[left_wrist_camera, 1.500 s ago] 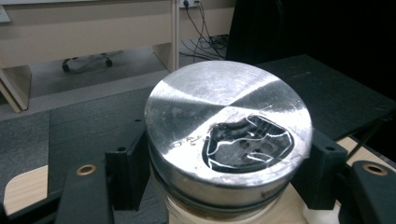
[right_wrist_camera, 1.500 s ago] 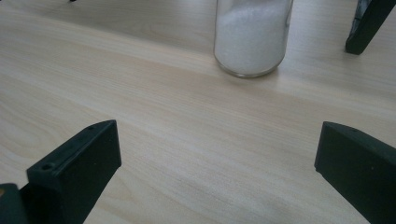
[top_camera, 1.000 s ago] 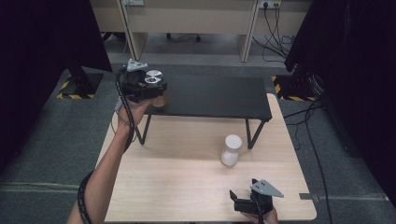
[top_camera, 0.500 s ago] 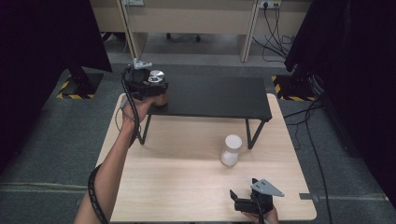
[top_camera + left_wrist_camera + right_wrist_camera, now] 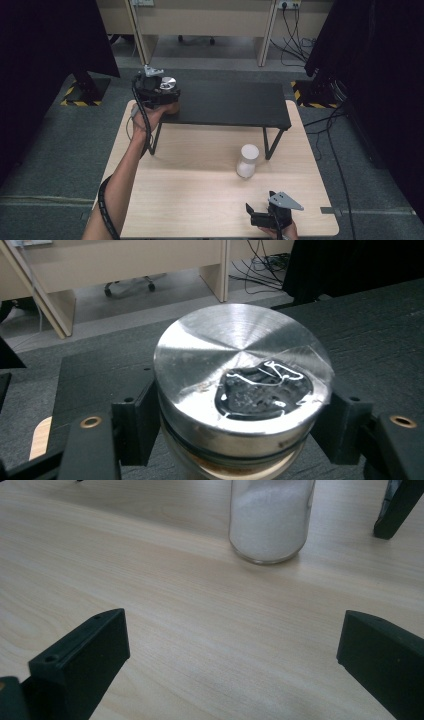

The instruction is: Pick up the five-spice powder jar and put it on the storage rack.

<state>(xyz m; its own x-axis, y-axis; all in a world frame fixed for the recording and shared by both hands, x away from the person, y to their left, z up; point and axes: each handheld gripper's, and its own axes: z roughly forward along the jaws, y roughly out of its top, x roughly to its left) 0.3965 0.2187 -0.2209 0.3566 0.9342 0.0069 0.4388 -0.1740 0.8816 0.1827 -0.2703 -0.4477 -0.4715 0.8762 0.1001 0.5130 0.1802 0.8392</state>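
Note:
A jar with a shiny metal lid sits between the jaws of my left gripper at the left end of the black shelf; the jaws press its sides, so the gripper is shut on it. The same lid gleams in the high view. A glass jar of white powder with a white lid stands on the wooden table in front of the shelf. My right gripper rests open near the table's front edge, facing that jar from a short distance.
The shelf stands on thin black legs above the table's far half. Beyond the table are a grey carpet floor, wooden desk panels, cables and dark screens at both sides.
My left gripper with the metal-lidded jar has shifted slightly right and forward over the shelf's left end. The right gripper has stayed put.

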